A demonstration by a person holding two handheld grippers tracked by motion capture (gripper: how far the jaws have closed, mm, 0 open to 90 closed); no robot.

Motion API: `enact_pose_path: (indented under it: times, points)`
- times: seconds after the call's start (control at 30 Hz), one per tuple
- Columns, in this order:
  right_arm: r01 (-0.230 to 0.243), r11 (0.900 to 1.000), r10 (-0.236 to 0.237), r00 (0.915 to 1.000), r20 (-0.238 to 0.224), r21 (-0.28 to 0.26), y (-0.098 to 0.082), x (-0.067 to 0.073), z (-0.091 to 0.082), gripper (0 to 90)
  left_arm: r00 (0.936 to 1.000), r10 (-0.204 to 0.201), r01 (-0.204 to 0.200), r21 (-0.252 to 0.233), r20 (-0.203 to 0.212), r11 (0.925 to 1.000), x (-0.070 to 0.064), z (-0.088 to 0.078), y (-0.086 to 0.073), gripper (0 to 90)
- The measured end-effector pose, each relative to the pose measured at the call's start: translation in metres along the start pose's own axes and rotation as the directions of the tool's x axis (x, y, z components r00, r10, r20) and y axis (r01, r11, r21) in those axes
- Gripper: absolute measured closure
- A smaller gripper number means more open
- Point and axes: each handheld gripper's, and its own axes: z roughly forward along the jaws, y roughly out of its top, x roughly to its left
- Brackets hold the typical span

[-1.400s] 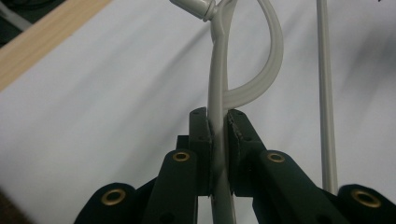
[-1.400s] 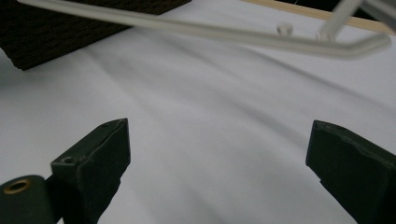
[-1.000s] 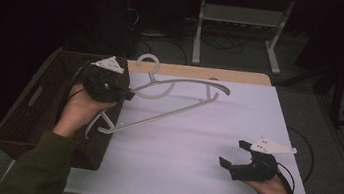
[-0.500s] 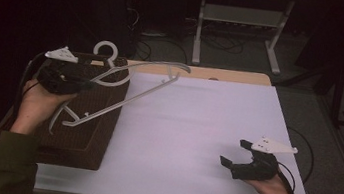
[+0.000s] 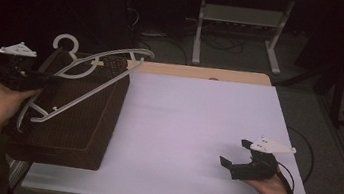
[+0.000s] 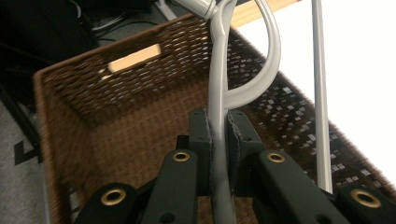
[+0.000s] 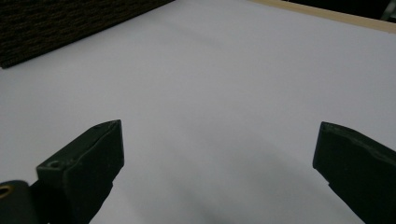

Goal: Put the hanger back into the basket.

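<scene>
A grey plastic clothes hanger (image 5: 93, 75) hangs tilted over the brown wicker basket (image 5: 85, 136) at the table's left end. My left gripper (image 5: 43, 80) is shut on one arm of the hanger (image 6: 218, 93), and its pads (image 6: 201, 140) pinch the grey bar above the basket's inside (image 6: 93, 121). At the table's front right, my right gripper (image 5: 234, 153) rests open, held low over the white tabletop (image 5: 196, 125). Its jaws stand wide apart with nothing between them above the white surface (image 7: 224, 93).
A strip of bare wood (image 5: 198, 72) runs along the table's far edge. Beyond it stands a grey metal frame (image 5: 239, 30) on a dark floor with cables. The basket's dark side (image 7: 56, 28) lies off to the far left of the right gripper.
My left hand has carried the hanger leftward, from over the table's left part to above the basket. The right gripper has stayed where it was.
</scene>
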Motion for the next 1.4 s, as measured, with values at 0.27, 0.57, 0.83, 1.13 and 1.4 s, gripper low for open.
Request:
enact_pose_path:
  times: [0.27,0.57,0.83,1.13,1.4]
  points:
    - [0.001,1.000,-0.001,1.0000,0.002,-0.001,0.000,0.000,0.000,1.6,0.9987,-0.016,0.017,0.013,-0.048,0.9998,0.027,-0.006,-0.016,82.3]
    - [0.002,1.000,-0.002,1.0000,0.005,0.002,0.000,0.000,0.000,1.6,0.9952,-0.022,0.026,0.043,-0.095,0.9988,0.045,-0.004,-0.031,82.3]
    - [0.003,1.000,-0.003,1.0000,0.003,0.002,0.000,0.000,0.001,1.6,0.9917,-0.032,0.042,0.081,-0.125,0.9958,0.055,-0.003,-0.042,82.3]
    - [-0.002,1.000,0.002,1.0000,0.000,0.005,0.000,-0.001,0.001,1.6,0.9927,-0.005,0.024,0.161,-0.120,0.9867,0.052,0.016,-0.046,82.2]
    - [0.000,1.000,0.000,1.0000,-0.002,0.002,0.000,-0.001,0.000,1.6,0.9945,-0.017,0.035,0.176,-0.103,0.9837,0.051,0.025,-0.050,59.4]
